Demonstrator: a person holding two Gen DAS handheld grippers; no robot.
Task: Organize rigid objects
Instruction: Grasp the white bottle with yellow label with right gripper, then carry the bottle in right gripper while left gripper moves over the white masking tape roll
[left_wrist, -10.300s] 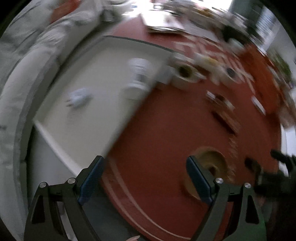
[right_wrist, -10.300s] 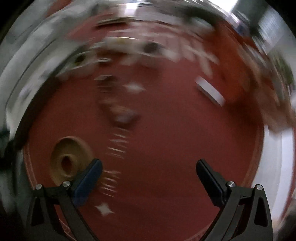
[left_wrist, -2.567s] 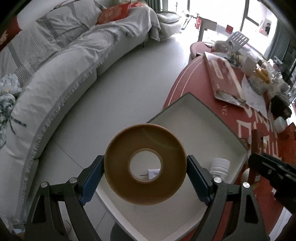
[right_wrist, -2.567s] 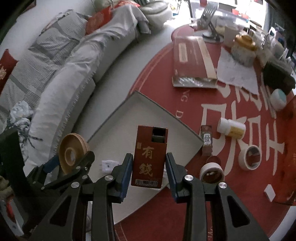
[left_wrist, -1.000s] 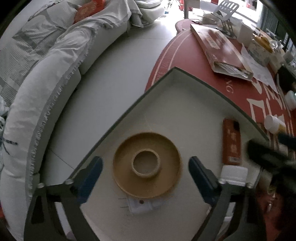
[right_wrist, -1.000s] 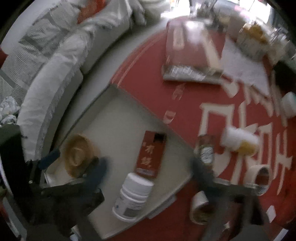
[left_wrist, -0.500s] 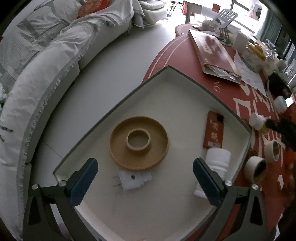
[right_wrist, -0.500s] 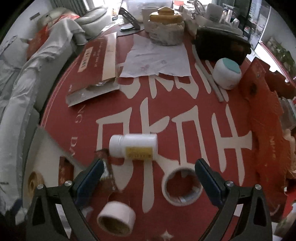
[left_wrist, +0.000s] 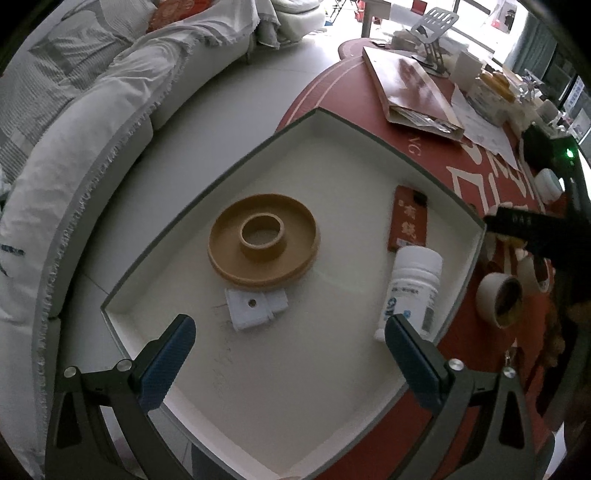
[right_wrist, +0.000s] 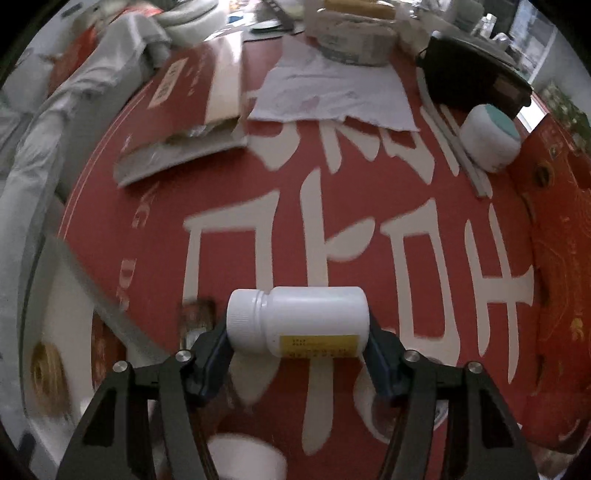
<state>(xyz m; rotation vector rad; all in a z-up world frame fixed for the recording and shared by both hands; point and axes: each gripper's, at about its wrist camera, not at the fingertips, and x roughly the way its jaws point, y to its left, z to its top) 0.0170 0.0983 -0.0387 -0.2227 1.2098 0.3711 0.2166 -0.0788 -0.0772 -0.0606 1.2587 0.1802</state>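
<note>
My right claw (right_wrist: 297, 363) is pointing steeply down at the red round tabletop with large cream characters (right_wrist: 155, 206). Lying on its side between my two blue-padded fingers (right_wrist: 210, 356) is a white plastic pill bottle with a ribbed white cap and a yellow label (right_wrist: 299, 321), cap toward the left finger, base toward the right. My jaws are closing on it, and the pads are meeting its two ends, so I am grasping it lengthwise. A small brown packet (right_wrist: 195, 317) is lying just left of the cap. Farther off are lying a crumpled white sheet of paper (right_wrist: 332, 96), a flat red booklet (right_wrist: 184, 110), and, at the right, a white jar with a teal lid (right_wrist: 489, 142).

My left claw (left_wrist: 288, 354) is hanging released, its jaws spread wide with nothing between them, over the shallow white rectangular tray with a grey rim (left_wrist: 332, 387) at the table's near left edge. Inside the tray are lying a tan tape roll, flat on its face (left_wrist: 262, 245); a white plug adapter (left_wrist: 255, 308) touching the roll's near edge; a red cigarette-style box with gold characters (left_wrist: 408, 219) toward the far right; and a second white pill bottle with a blue-printed label (left_wrist: 413, 288) on its side, just near of that box. Outside the tray's right wall a beige masking-tape roll (left_wrist: 498, 299) is standing on the table.
</note>
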